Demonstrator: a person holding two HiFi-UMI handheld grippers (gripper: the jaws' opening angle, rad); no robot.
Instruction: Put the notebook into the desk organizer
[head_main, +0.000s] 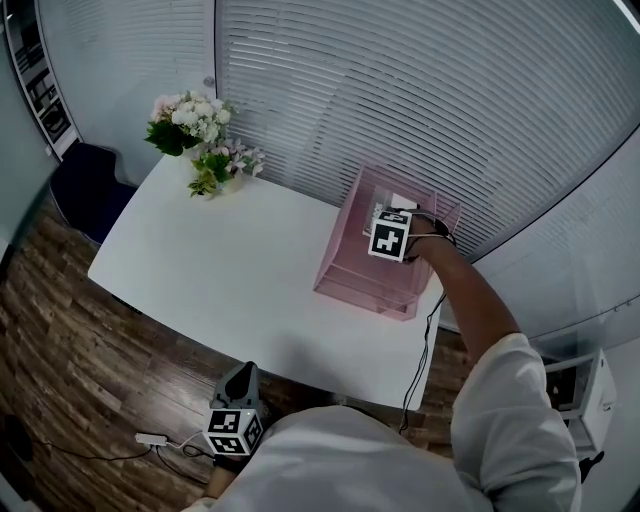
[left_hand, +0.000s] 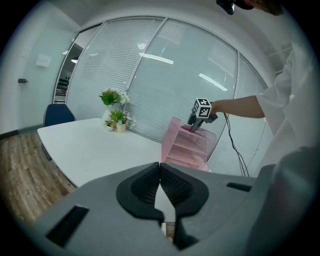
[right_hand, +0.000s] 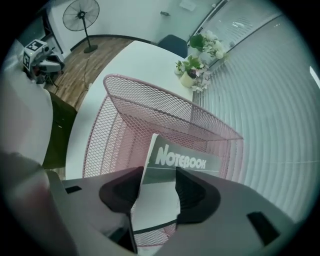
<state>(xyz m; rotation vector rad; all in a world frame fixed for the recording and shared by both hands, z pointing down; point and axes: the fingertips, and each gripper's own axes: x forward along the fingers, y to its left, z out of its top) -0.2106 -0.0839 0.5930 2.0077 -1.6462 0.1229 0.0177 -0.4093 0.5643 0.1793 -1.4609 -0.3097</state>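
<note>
The pink mesh desk organizer (head_main: 365, 285) stands at the right end of the white table (head_main: 220, 270); it also shows in the left gripper view (left_hand: 184, 147) and fills the right gripper view (right_hand: 150, 102). A grey and white notebook (right_hand: 184, 161), titled "Notebook", rests in its top compartment, a white corner showing from above (head_main: 401, 203). My right gripper (right_hand: 159, 176) hovers over that compartment (head_main: 386, 214), jaws wide apart on either side of the notebook, pads not pressing it. My left gripper (left_hand: 160, 176) is shut and empty, low by the near table edge (head_main: 240, 382).
Two pots of flowers (head_main: 205, 140) sit at the table's far left corner. A dark blue chair (head_main: 90, 185) stands left of the table. Window blinds (head_main: 420, 90) run behind it. A cable (head_main: 420, 360) hangs from the right arm. A floor fan (right_hand: 80, 17) stands on the wooden floor.
</note>
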